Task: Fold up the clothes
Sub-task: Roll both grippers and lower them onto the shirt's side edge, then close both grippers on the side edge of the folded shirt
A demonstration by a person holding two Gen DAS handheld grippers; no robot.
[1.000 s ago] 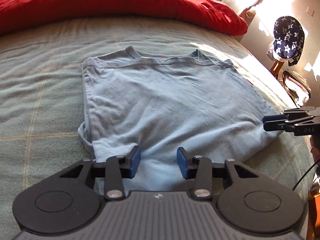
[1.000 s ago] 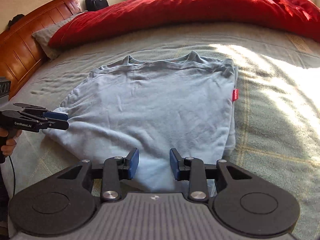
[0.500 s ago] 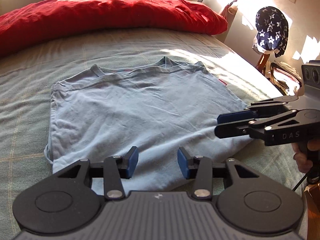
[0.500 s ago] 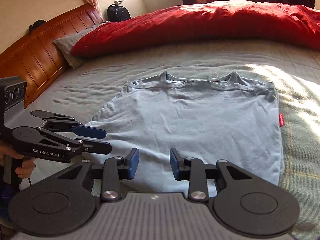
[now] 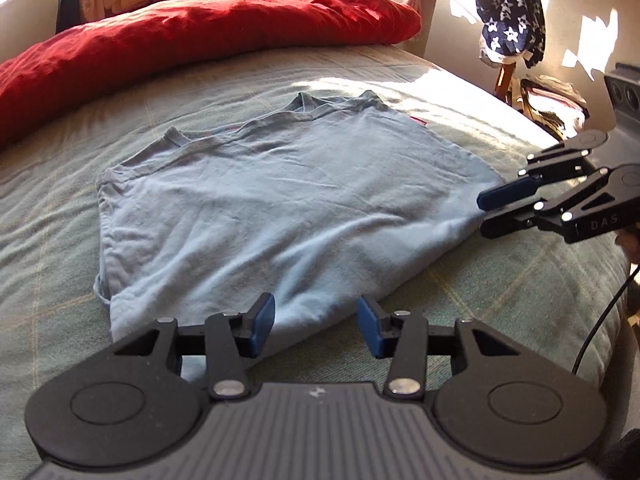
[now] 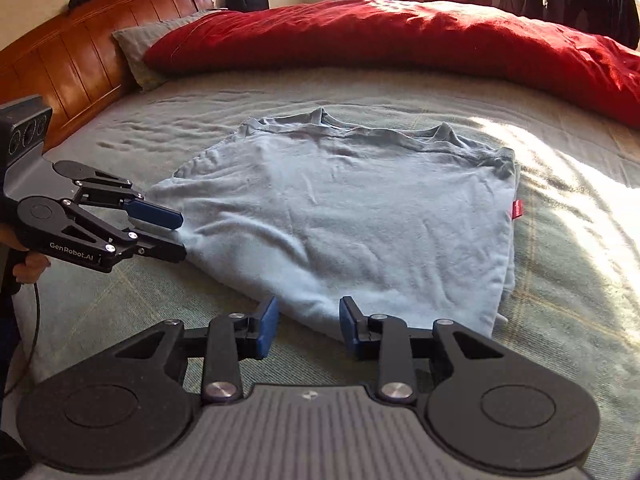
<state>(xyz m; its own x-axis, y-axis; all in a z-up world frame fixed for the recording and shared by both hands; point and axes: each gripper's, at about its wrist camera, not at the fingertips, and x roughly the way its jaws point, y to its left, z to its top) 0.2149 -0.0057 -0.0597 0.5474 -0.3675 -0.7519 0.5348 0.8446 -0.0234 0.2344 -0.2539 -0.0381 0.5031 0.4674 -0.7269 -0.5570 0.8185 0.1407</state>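
Left tool (image 5: 316,326), jaws just widened, and right tool (image 6: 308,326) gape at flat blue shirt (image 5: 288,208).

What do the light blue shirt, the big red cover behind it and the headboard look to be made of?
Light blue shirt: probably soft cotton knit, matte; it lies limp with fine wrinkles and a ribbed neckline. Red cover: puffy, likely a filled duvet in woven cloth with a slight sheen where the sun hits it. Headboard: wood, reddish-brown with a glossy varnish, showing panel grooves and highlights.
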